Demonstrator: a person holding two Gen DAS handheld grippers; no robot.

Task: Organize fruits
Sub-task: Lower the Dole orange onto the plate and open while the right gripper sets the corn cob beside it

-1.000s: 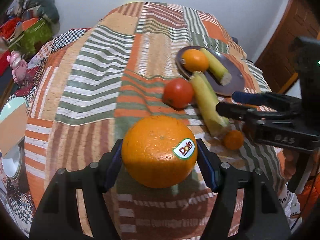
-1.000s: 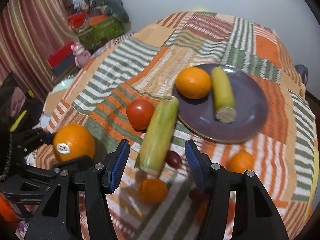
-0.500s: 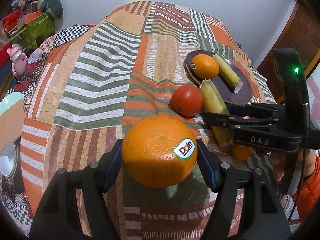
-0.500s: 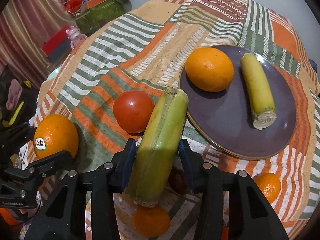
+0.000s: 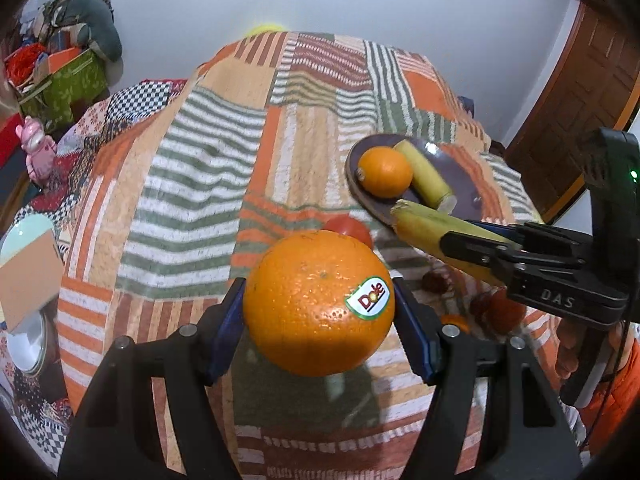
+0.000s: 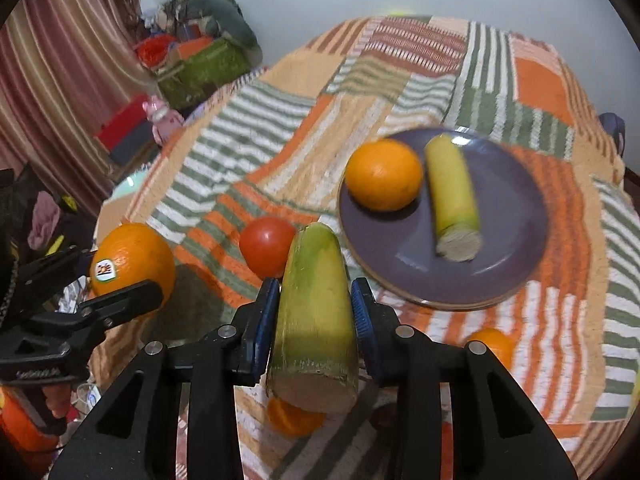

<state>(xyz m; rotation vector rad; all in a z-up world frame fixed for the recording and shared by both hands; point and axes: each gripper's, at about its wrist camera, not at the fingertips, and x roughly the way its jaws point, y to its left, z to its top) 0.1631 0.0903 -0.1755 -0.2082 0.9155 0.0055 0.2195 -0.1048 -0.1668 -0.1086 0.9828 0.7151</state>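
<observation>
Left gripper (image 5: 319, 312): lower centre, pointing forward, clamped on stickered orange (image 5: 319, 303).
Right gripper (image 6: 315, 312): lower centre, pinching green stalk (image 6: 316, 312), lifted off blanket (image 6: 248, 132).
Right view only: small orange (image 6: 494, 346) at lower right, below plate (image 6: 508, 216).

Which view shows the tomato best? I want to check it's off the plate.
The right wrist view: the tomato lies on the blanket in plain sight, left of the plate. In the left wrist view the held orange hides most of it.
</observation>
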